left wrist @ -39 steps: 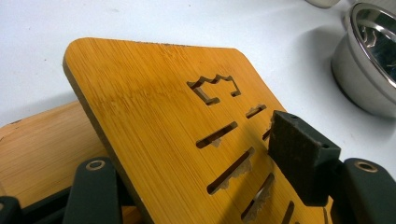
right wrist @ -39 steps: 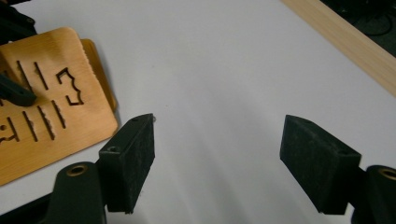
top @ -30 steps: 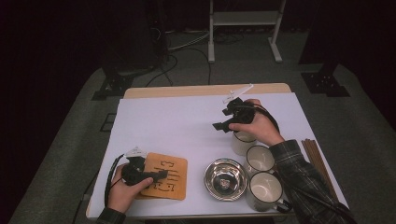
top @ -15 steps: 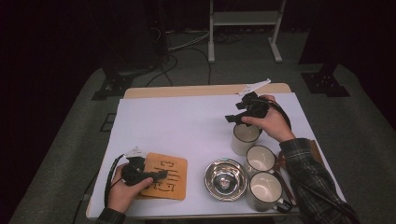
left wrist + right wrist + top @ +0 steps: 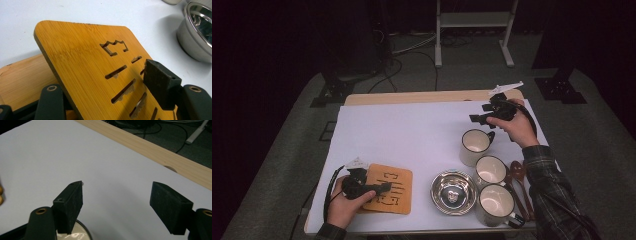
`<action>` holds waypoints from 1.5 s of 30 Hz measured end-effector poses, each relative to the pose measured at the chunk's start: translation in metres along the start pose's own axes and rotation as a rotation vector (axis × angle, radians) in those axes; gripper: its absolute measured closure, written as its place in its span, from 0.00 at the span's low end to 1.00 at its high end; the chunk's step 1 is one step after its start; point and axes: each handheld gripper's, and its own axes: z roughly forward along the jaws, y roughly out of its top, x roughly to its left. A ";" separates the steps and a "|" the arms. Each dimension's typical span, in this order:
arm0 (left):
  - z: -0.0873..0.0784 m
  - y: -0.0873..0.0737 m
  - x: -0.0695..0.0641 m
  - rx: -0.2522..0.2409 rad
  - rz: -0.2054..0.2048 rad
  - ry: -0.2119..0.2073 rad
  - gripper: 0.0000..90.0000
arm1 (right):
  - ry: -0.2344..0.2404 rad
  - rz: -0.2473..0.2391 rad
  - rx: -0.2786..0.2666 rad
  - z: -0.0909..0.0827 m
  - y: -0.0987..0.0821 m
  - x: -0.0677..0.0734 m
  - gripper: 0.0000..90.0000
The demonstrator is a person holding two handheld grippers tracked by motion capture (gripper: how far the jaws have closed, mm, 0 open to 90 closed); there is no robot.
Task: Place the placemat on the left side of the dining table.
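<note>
Beyond the board point(image 5: 388, 189), bare white table point(image 5: 412, 130) is lying open up to its wooden far edge. Under the board, the left gripper's point(image 5: 374, 189) lower jaw is sitting hidden; it is clamping the tilted board. The right gripper point(image 5: 477, 119) is hovering agape, empty, past a mug point(image 5: 475, 146).

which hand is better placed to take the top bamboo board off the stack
Left. The left gripper already has its jaws on the tilted top bamboo board, lifting its edge off the board beneath. The right gripper hangs open, far across the table above a mug.
</note>
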 end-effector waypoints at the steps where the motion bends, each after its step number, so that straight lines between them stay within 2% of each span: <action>1: 0.000 0.000 0.000 0.003 0.003 0.000 0.39 | -0.007 0.006 -0.002 0.000 -0.001 -0.003 0.28; 12: 0.000 0.000 0.001 0.002 0.002 -0.001 0.39 | -0.075 0.086 -0.016 -0.006 -0.021 -0.035 0.28; 27: 0.000 -0.001 0.001 0.001 0.000 -0.002 0.39 | -0.185 0.173 -0.019 -0.004 -0.055 -0.068 0.27; 33: 0.000 -0.001 0.001 0.000 -0.003 -0.002 0.39 | -0.188 0.188 -0.019 0.004 -0.068 -0.074 0.27; 37: 0.000 -0.001 0.001 0.000 -0.005 -0.002 0.39 | -0.195 0.177 -0.018 0.009 -0.075 -0.077 0.27; 45: -0.001 -0.001 0.001 -0.003 -0.007 -0.004 0.39 | -0.206 0.172 0.026 0.022 -0.090 -0.082 0.27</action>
